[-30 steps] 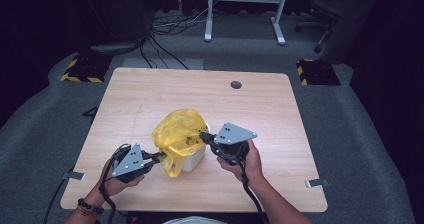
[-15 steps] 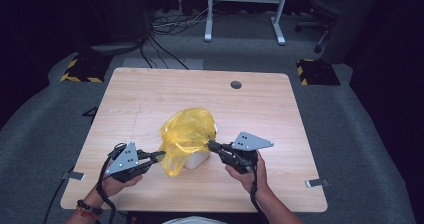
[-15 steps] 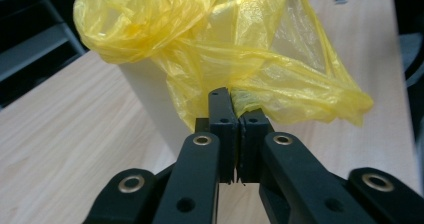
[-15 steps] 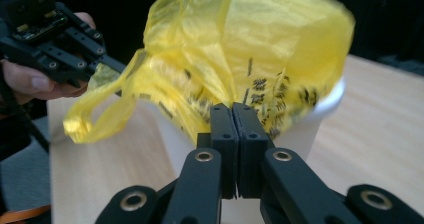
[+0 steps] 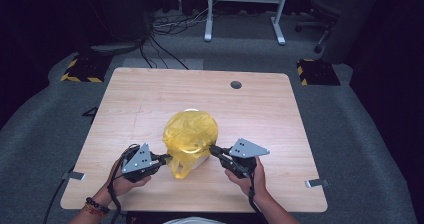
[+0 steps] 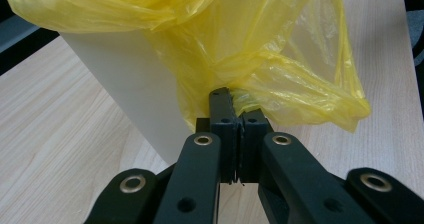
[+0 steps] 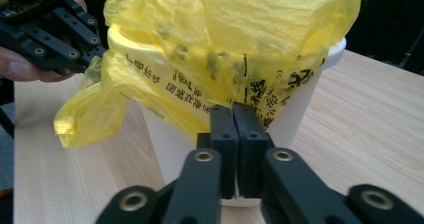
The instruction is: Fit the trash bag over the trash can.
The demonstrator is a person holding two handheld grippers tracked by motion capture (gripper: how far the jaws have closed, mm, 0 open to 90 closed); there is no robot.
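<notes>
Yellow bag (image 5: 190, 134) over white bin (image 7: 295, 119), black print in right gripper view, left tool (image 6: 233, 101) and right tool (image 7: 232, 115) pinching its film

Bag (image 5: 190, 134) draped over bin (image 5: 201, 161), on table (image 5: 150, 99), between both grippers

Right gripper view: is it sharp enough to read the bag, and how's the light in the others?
Right gripper view: print on the yellow bag is sharp though too small to make out, while the jaws at the bottom edge blur. Left gripper view: crisp, even light, soft sheen on the plastic, white bin evenly lit. High view: table bright, surrounding floor nearly black, picture slightly soft.
</notes>
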